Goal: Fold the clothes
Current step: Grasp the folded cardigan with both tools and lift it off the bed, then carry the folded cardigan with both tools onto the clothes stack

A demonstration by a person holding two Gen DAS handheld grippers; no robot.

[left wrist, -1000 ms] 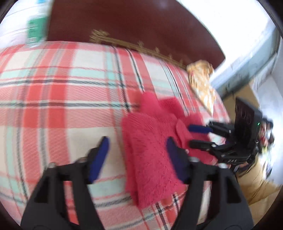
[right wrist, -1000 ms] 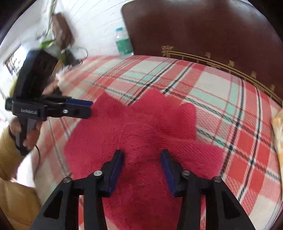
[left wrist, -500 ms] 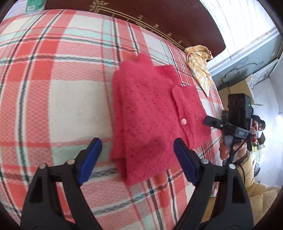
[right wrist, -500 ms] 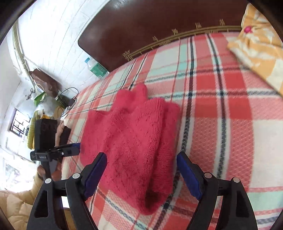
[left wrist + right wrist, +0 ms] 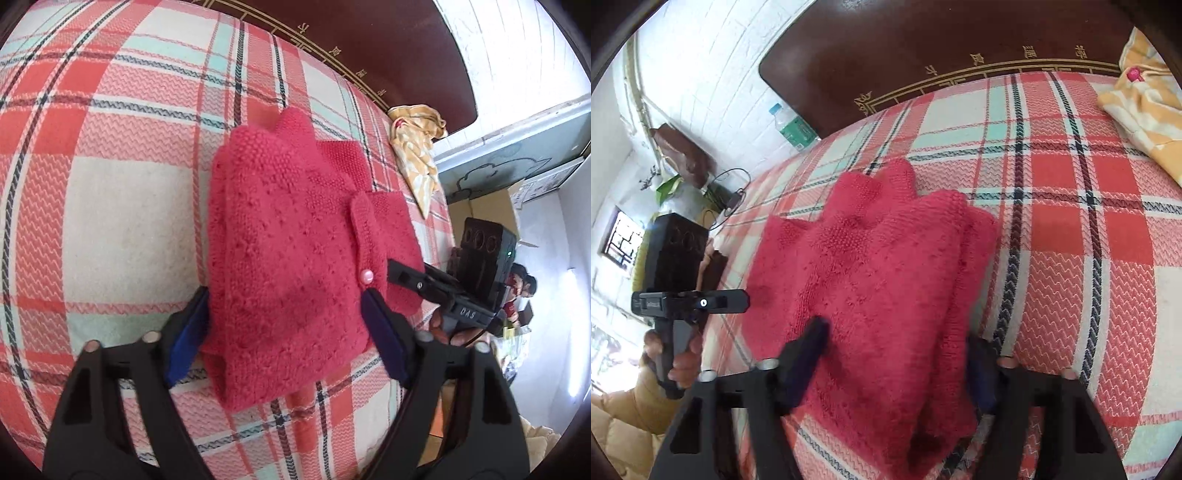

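Observation:
A red knitted sweater (image 5: 291, 254) lies folded on the plaid bed cover (image 5: 110, 206); it also shows in the right wrist view (image 5: 879, 288). My left gripper (image 5: 284, 339) is open, its jaws straddling the sweater's near left corner. My right gripper (image 5: 897, 362) is open, its jaws straddling the sweater's near right edge. Each gripper shows from the side in the other view, the right gripper (image 5: 443, 291) at the sweater's right edge, the left gripper (image 5: 690, 301) at its left edge.
A dark wooden headboard (image 5: 923, 48) stands behind the bed. A yellow patterned cloth (image 5: 1145, 99) lies at the bed's far right. A water bottle (image 5: 792, 127) and a plant (image 5: 668, 184) stand to the left of the bed. Cardboard boxes (image 5: 487, 206) stand at the right.
Both grippers have moved in toward the sweater; their open jaws now straddle its near corners, where half a second ago they hung back from it.

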